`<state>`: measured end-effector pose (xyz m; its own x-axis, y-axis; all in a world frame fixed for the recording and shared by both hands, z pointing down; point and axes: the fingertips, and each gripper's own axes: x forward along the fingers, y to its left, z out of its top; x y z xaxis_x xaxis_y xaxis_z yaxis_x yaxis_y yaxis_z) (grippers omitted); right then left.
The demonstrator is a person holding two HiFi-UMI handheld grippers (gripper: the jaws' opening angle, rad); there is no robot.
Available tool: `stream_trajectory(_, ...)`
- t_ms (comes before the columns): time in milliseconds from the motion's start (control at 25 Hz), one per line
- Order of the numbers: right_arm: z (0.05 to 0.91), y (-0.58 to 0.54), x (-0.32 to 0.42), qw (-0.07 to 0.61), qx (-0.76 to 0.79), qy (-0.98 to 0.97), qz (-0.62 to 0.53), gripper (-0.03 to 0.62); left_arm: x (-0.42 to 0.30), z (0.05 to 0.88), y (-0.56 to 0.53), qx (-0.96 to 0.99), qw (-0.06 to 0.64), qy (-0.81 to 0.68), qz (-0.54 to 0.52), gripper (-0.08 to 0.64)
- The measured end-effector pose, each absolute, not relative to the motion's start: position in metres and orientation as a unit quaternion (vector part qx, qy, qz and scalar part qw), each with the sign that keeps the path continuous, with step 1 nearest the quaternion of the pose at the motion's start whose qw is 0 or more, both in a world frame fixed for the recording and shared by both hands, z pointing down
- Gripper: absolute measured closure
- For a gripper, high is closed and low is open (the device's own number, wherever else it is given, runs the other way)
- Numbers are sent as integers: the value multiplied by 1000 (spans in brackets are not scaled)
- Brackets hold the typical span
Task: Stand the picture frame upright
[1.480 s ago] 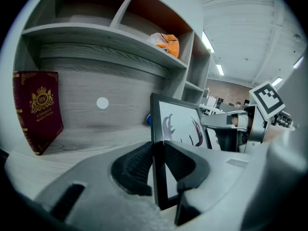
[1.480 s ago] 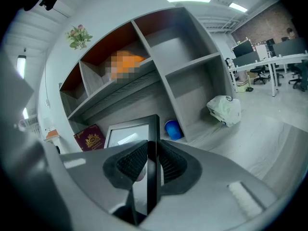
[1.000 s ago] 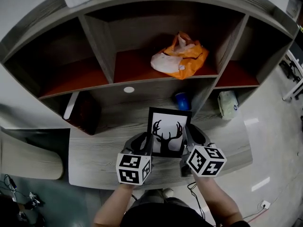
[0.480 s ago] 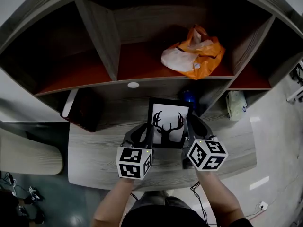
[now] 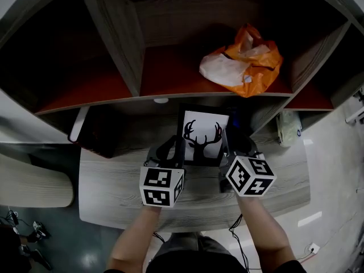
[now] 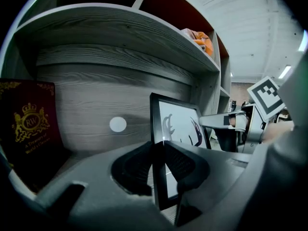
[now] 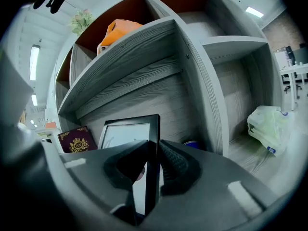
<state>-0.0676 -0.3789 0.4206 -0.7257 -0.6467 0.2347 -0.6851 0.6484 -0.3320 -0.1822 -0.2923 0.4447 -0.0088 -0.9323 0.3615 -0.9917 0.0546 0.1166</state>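
The picture frame (image 5: 203,135) is black with a white print of a deer's antlers. It stands nearly upright over the desk, in front of the shelf unit's lower opening. My left gripper (image 5: 175,154) is shut on the frame's left edge (image 6: 158,167). My right gripper (image 5: 225,152) is shut on the frame's right edge (image 7: 152,167). In the left gripper view the print faces me and the right gripper (image 6: 231,124) shows beyond the frame. The frame's lower edge is hidden behind the grippers.
A grey wooden shelf unit (image 5: 128,50) with red-brown shelves rises behind the desk (image 5: 114,186). An orange and white bag (image 5: 244,61) lies on the middle shelf. A dark red book (image 6: 29,129) leans at the left. A blue object (image 7: 192,144) and a pale green bag (image 7: 269,126) sit at the right.
Both grippers have carried the frame farther back toward the shelf unit, and it stands steeper. The head camera has leaned in closer to the shelves.
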Motion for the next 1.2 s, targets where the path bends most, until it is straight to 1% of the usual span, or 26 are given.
stream_trajectory(480,417,-412,-89,36,371,-914,164,525,-197,452,-321,677,161,-715,66,483)
stream_trajectory(1200,417,-445,-103,14,396,-906,147,525,-213,456,-358,675,141,-722,59,485)
